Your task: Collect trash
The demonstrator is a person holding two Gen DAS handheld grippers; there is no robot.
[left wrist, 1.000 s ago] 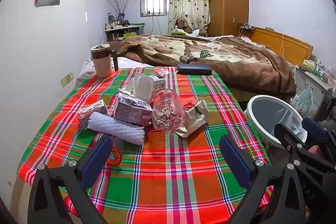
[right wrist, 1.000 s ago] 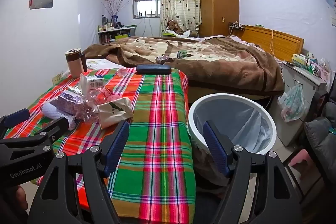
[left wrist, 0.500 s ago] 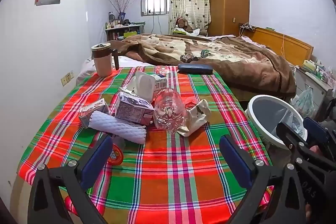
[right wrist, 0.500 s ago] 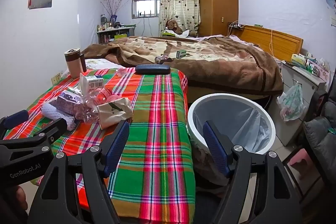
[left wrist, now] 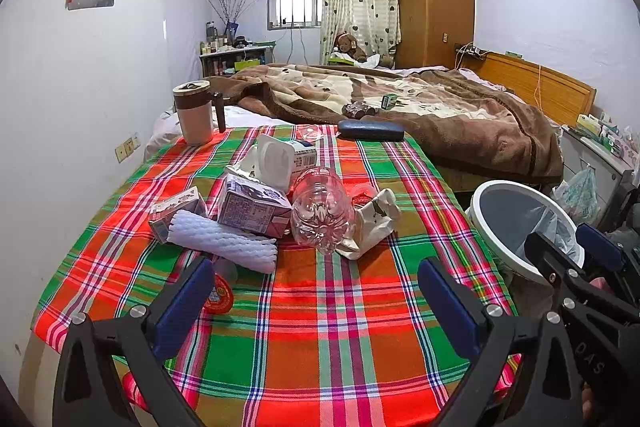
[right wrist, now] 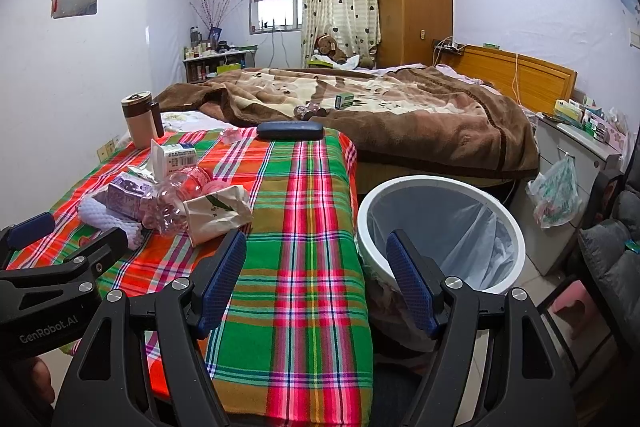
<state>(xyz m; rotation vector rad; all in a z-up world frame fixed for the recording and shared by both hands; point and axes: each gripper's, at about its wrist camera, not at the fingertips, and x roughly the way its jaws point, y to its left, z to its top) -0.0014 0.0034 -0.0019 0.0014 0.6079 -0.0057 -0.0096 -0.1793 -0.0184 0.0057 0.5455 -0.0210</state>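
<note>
The trash sits in a loose heap on the plaid-covered surface (left wrist: 320, 307), ahead of the left gripper (left wrist: 316, 301) and slightly to its left, well apart from its spread blue-padded jaws, which hold nothing. In the heap, a clear plastic bottle (left wrist: 322, 211) lies on its side with its ribbed base toward the camera; a crumpled cream paper bag (left wrist: 376, 223) touches its right side, and a purple-printed carton (left wrist: 252, 207) touches its left. A white foam net sleeve (left wrist: 224, 241), tubular and knobbly, lies in front of the carton, with a smaller box (left wrist: 174, 207) behind it. A round red-and-orange lid (left wrist: 219, 297) lies flat just beside the left gripper's left pad.

The right gripper (right wrist: 316, 281) hovers level over the surface's near right edge, its jaws wide apart and empty; the heap lies to its left. A white round bin (right wrist: 440, 227) with a translucent liner stands on the floor beside the surface, just behind the right pad.

At the far edge stand a tan lidded mug (left wrist: 194, 111) and a dark glasses case (left wrist: 370, 129).
</note>
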